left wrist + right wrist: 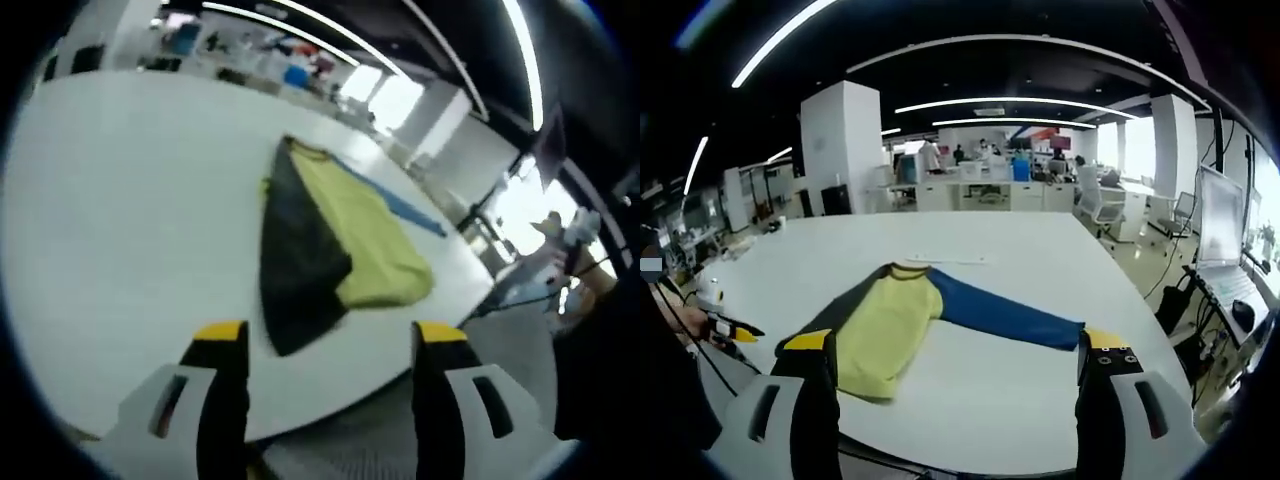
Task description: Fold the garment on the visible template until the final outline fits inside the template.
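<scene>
Garment (902, 322) flat on white table (1020, 270); open-plan office behind.

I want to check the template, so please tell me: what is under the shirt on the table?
Around the shirt I see bare white table. Its blue sleeve lies flat on that surface. No template edge shows beside the shirt; anything directly beneath the cloth is covered, so I cannot tell.
</scene>
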Demonstrator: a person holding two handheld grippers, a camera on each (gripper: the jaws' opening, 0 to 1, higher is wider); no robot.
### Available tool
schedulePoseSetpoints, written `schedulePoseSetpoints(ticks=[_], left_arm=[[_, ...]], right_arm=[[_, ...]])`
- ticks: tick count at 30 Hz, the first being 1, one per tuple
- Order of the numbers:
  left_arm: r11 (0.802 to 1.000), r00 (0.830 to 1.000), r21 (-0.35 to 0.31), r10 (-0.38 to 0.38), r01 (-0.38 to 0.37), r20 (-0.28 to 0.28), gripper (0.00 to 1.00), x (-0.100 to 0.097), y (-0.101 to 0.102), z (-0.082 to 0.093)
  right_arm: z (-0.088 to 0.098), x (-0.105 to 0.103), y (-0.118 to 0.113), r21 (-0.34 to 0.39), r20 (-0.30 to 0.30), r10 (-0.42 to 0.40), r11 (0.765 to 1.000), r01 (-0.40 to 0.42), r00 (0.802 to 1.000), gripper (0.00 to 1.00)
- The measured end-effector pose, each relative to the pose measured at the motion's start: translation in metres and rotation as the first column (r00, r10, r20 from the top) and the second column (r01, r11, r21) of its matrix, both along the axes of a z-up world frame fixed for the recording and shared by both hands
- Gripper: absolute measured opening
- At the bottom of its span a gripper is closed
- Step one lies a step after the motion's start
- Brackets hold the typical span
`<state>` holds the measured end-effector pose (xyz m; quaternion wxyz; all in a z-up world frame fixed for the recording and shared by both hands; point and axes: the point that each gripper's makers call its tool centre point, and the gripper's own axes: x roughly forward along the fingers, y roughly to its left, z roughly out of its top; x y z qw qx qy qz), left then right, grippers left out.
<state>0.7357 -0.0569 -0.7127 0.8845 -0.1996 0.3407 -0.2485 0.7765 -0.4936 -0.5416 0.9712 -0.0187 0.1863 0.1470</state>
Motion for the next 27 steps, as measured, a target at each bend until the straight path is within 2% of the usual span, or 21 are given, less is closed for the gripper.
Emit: schedulePoseSetpoints(ticks=[2, 6, 11, 14, 16, 21, 27], left_arm=[[1.000, 1.000, -0.003, 0.007, -0.007, -0.015, 0.57, 0.005, 0.011, -0.013], [0.999, 0.999, 0.034, -0.008, 0.010, -0.040, 0.54, 0.004, 0.010, -0.026], [0.996, 0.999, 0.084, -0.009, 0.011, -0.032, 0.48, 0.007, 0.011, -0.031], [0.991, 1.000, 0.133, -0.027, 0.027, -0.007, 0.42, 0.010, 0.011, -0.033], [0.989, 1.000, 0.149, -0.007, 0.007, 0.002, 0.37, 0.014, 0.011, -0.035], [0.981, 1.000, 0.193, -0.022, 0.018, 0.019, 0.29, 0.018, 0.006, -0.039], [0.979, 1.000, 0.201, -0.023, 0.022, 0.004, 0.23, 0.018, 0.008, -0.045]], right_arm=[[-0.001, 0.001, 0.001, -0.003, -0.002, 0.003, 1.000, -0.003, 1.000, 1.00], [-0.003, 0.003, 0.004, -0.003, -0.010, 0.007, 1.000, -0.007, 1.000, 1.00], [-0.004, 0.006, 0.006, -0.005, -0.014, 0.008, 1.000, -0.008, 1.000, 1.00], [-0.004, 0.007, 0.008, -0.004, -0.015, 0.009, 1.000, -0.009, 1.000, 1.00], [-0.004, 0.007, 0.009, -0.005, -0.015, 0.009, 1.000, -0.009, 1.000, 1.00], [-0.005, 0.009, 0.011, -0.007, -0.021, 0.009, 1.000, -0.009, 1.000, 1.00], [-0.004, 0.010, 0.011, -0.006, -0.020, 0.007, 1.000, -0.007, 1.000, 1.00]])
